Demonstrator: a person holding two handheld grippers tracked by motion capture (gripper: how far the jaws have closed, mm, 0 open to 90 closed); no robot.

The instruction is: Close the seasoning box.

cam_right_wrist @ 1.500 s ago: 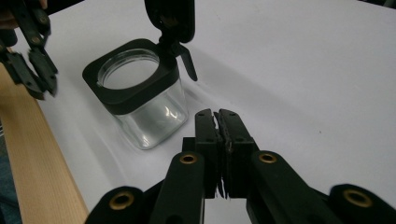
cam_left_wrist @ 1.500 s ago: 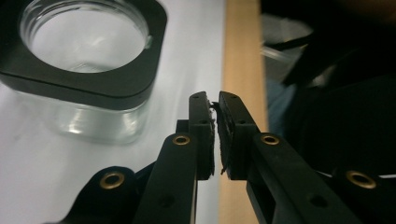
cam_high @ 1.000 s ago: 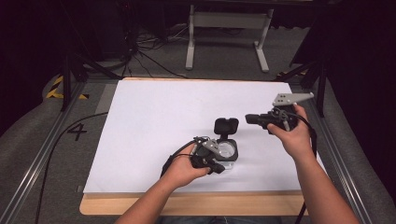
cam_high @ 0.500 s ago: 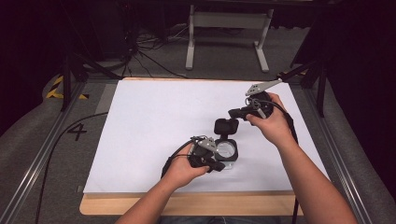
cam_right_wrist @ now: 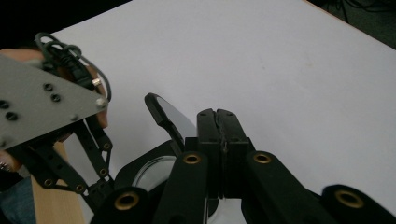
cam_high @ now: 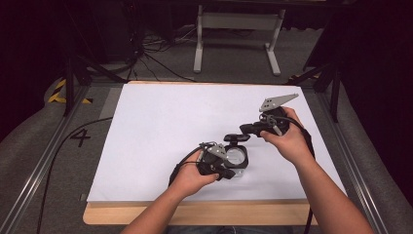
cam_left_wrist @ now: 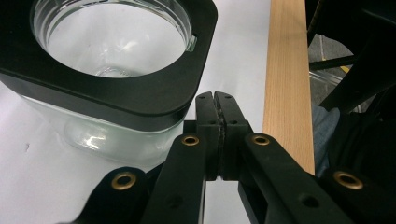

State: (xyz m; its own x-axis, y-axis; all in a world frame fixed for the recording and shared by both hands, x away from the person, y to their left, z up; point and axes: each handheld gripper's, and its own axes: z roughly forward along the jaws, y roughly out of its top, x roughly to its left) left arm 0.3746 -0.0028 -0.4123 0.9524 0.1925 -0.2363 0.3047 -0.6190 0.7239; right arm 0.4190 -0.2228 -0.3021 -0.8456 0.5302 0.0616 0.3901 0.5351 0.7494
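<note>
1. High view: a clear glass jar with a black square collar (cam_high: 237, 157) stands on the white sheet (cam_high: 160, 136) that covers the worktop (cam_high: 195, 214), near its front edge. Its flip lid (cam_high: 237, 138) is tipped up at the far side. The left tongs (cam_high: 225, 169) lie against the jar's near left side, the hand (cam_high: 192, 178) resting on the sheet. A second ago the right tongs (cam_high: 243, 129) were up and off to the right of the jar; now they have come in low, with their tips at the raised lid. I judge the work in hand to be closing that lid, and the right tongs have just arrived where they can press it.

2. Left gripper view: the jaws are together with nothing between them, just beside the jar's black collar (cam_left_wrist: 140, 88). The mouth is open, and clear glass (cam_left_wrist: 116, 42) shows down inside. The wooden edge of the worktop (cam_left_wrist: 287, 84) runs past on the right. Closed and alongside, these tongs look to be bracing the jar rather than gripping it.

3. Right gripper view: the jaws are also together and empty. The upright lid (cam_right_wrist: 170, 119) stands just ahead and left of the tips, above the jar's mouth (cam_right_wrist: 152, 170). Whether tip and lid touch, I cannot tell.
</note>
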